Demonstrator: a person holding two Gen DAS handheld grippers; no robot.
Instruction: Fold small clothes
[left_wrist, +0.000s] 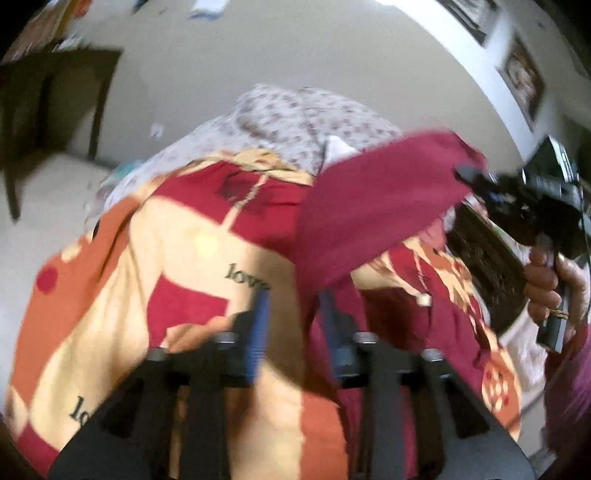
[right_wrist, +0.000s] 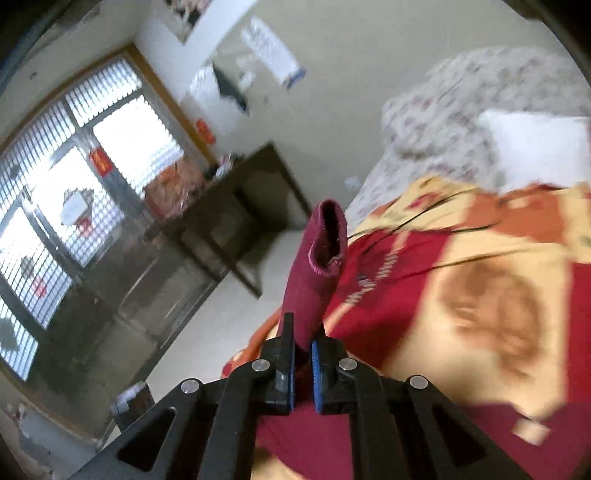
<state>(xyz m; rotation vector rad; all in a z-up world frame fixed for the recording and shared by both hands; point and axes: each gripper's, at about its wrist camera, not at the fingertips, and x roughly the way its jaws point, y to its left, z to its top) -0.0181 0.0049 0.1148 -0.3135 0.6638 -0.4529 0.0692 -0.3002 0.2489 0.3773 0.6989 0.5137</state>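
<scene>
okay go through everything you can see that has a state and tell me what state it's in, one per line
maroon garment: lifted off the bed, stretched between both grippers, cuff end open in the right wrist view
right gripper: shut on the maroon garment
left gripper: garment edge between its fingers; too blurred to tell if clamped
patterned bedspread: spread over the bed, rumpled
floral quilt: bunched in a heap

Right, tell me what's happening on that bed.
A person is folding a small maroon knit garment over a bed with a red, orange and cream patterned bedspread. The right gripper is clamped on one end, lifting it. The left gripper straddles the other end, though blur hides whether it grips. The garment hangs stretched between them.
</scene>
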